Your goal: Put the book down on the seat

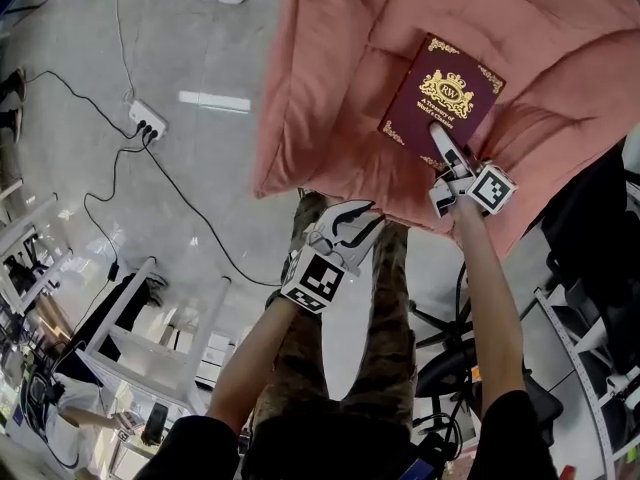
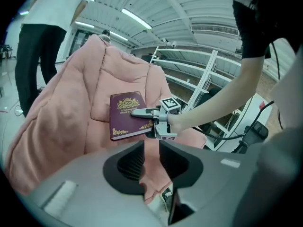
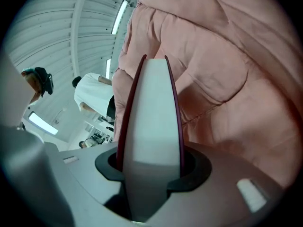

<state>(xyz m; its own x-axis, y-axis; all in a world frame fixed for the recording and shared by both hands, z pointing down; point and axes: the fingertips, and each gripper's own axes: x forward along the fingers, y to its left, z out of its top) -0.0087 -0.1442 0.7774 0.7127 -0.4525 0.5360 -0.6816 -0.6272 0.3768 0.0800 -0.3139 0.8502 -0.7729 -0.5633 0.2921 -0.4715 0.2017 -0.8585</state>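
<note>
Nearest us, the left tongs stand slightly apart on nothing (only their own view shows the narrow gap). Ahead of them, the right tongs clench the one book over the pink seat. The right gripper view shows only the page edge, the head view the cover. We cannot tell whether the book touches the seat.

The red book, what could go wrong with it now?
The book sits against a puffy, sloping pink seat, so it might slide when released. Only the right gripper pinches it, at one edge; the left gripper is empty and off to the side, probably too far to catch it.
</note>
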